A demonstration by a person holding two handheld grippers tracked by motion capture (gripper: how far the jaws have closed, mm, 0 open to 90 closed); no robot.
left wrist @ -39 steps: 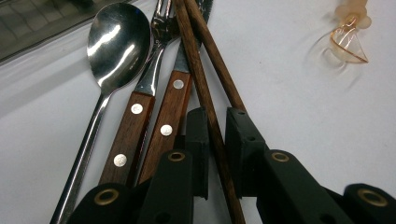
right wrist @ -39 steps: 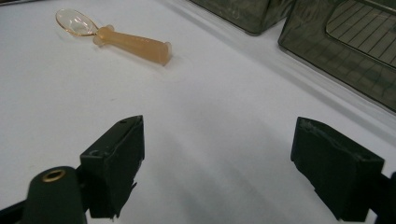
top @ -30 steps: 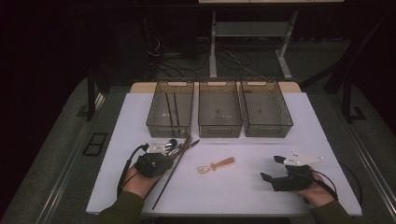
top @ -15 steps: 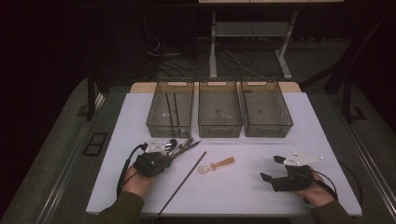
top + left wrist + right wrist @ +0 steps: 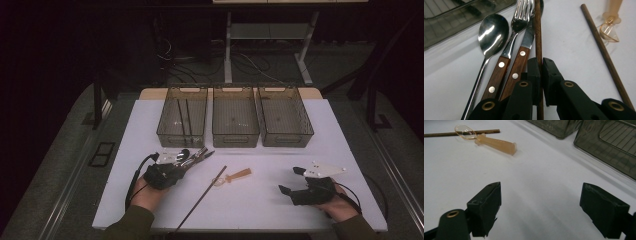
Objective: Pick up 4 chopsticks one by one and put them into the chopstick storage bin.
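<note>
Clamping a chopstick [image 5: 538, 37], left claw [image 5: 540, 67] sits near the counter's [image 5: 350, 140] front-left corner, jaws pinched on the stick; spoon [image 5: 491, 35], fork [image 5: 520, 17] and knife [image 5: 524, 53] lie just beside it. Second chopstick [image 5: 202, 197] and plastic spoon [image 5: 231, 177] mid-counter. Right claw [image 5: 540, 207] near the front-right corner, jaws wide, nothing between them.

Lighting: dim room, black surroundings; white table [image 5: 250, 200] evenly lit. Glare on spoon [image 5: 492, 33] bowl. Foreground jaws softly blurred.
</note>
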